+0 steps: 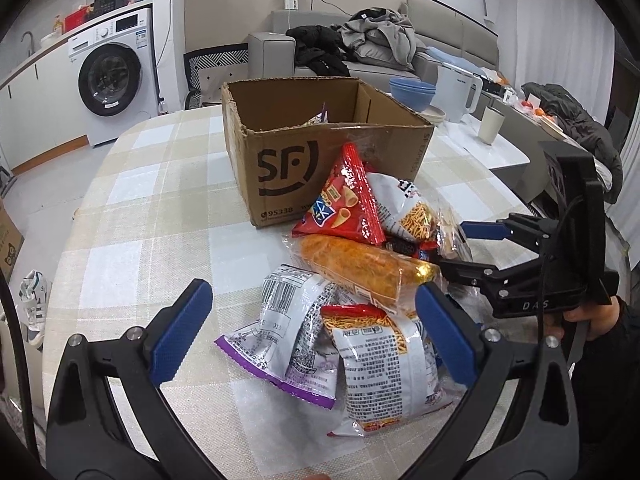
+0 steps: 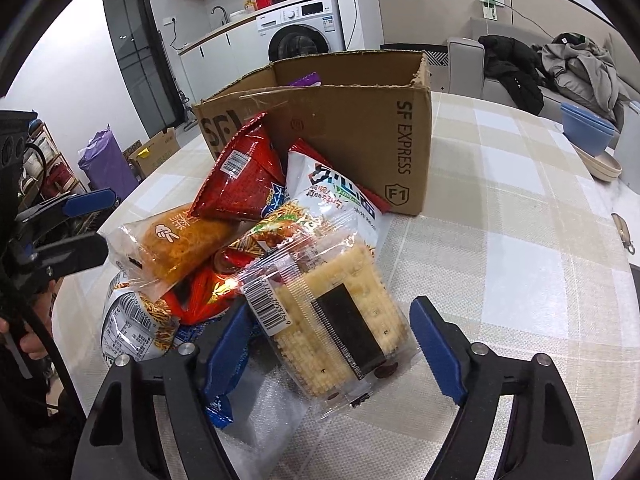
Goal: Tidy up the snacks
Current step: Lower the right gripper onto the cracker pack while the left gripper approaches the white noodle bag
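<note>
An open cardboard SF box (image 1: 280, 152) stands on the checked table, also in the right wrist view (image 2: 360, 128), with a snack packet inside. A pile of snacks lies in front of it: a red cone-snack bag (image 1: 344, 204), an orange bread roll pack (image 1: 360, 268), a purple-edged silver bag (image 1: 288, 324) and a noodle-snack bag (image 1: 384, 360). My left gripper (image 1: 312, 332) is open, its jaws astride the two nearest bags. My right gripper (image 2: 328, 344) is open around a clear cracker pack (image 2: 340, 320); it also shows in the left wrist view (image 1: 452, 244).
Blue bowls (image 1: 412, 92), a white kettle (image 1: 456, 92) and a cup (image 1: 490, 124) stand at the table's far right. A sofa with clothes (image 1: 360, 44) is behind. A washing machine (image 1: 116, 76) stands at the left.
</note>
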Demonstrator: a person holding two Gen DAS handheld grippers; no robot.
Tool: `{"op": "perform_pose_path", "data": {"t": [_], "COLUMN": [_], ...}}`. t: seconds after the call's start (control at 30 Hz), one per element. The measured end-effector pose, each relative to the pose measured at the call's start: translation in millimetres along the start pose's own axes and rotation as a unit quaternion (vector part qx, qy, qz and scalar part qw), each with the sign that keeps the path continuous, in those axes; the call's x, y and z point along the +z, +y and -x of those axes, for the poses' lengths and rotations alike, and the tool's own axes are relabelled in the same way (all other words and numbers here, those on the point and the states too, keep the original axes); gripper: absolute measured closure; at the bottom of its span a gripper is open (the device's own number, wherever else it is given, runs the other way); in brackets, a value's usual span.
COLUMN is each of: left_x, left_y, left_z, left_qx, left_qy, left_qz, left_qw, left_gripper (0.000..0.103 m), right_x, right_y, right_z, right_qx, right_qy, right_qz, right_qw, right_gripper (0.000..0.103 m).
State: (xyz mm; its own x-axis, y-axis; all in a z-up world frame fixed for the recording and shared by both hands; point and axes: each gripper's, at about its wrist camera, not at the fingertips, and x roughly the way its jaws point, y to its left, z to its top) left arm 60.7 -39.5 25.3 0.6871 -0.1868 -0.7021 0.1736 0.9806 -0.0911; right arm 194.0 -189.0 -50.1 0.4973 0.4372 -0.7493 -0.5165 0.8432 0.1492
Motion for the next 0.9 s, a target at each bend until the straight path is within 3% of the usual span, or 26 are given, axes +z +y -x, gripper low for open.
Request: {"op": "perform_pose_path", "data": {"t": [0.3,0.9], "left_x": [-1,-14], "left_y": [-1,-18], "left_z": [-1,-3], "left_qx": [-0.026,-0.047], "left_qy": [0.007,0.025], "left_qz": [-0.005,-0.037], "left_qw": [0.9996,0.9979], "left_gripper": [0.001,0.001], "right_x": [-3,2], "right_y": [-4,-5], "right_z": [2,23], "right_qx": [0.0,0.026], "right_qy": [-0.005,-0.046], "right_qz": [0.006,-0.003], "right_qw": [1.0,0.999], "right_gripper": [0.03,0.031]}}
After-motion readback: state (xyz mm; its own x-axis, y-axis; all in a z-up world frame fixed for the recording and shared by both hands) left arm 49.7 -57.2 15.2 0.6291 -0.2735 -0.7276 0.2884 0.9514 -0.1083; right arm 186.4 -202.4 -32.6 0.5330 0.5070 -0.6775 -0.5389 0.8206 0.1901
